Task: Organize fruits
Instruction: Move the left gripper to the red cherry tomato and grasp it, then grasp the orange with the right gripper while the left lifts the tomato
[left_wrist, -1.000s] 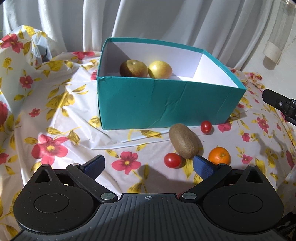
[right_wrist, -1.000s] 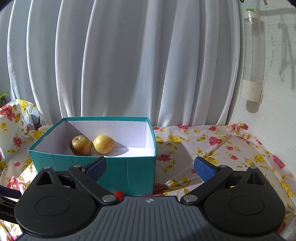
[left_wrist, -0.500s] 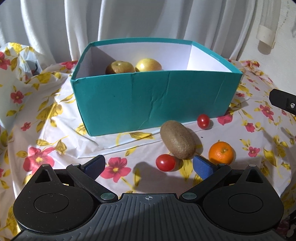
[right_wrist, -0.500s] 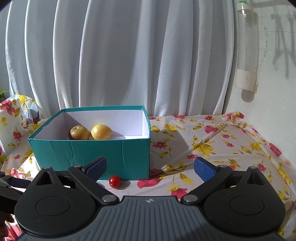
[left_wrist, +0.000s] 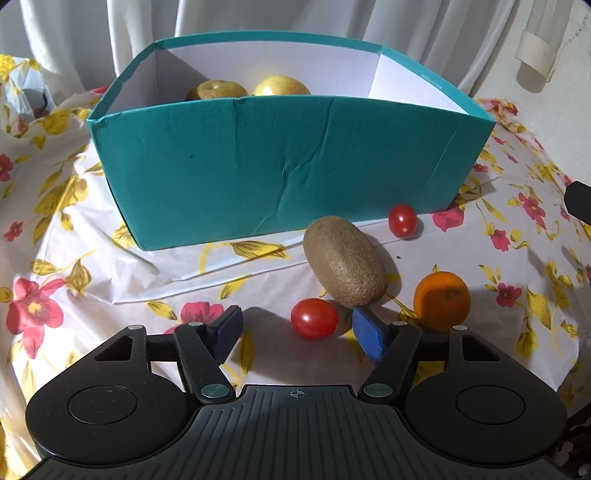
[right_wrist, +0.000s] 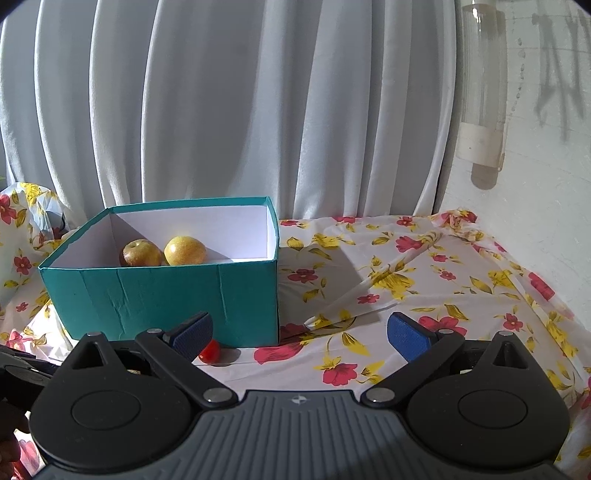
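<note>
Left wrist, fuzzy oval kiwi (left_wrist: 344, 265), glossy round tomato (left_wrist: 314, 318)

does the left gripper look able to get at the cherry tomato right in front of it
Probably yes: the left gripper is open, the near cherry tomato lies between its fingers on the cloth, nothing covers it, though the kiwi crowds the right finger.

Floral tablecloth (left_wrist: 74, 236) carries teal box (left_wrist: 280, 166), kiwi (left_wrist: 343, 264), orange (left_wrist: 441, 301), two cherry tomatoes (left_wrist: 314, 317).

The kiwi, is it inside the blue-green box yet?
No, the kiwi lies on the flowery cloth in front of the box, beside a tomato and the orange.
</note>
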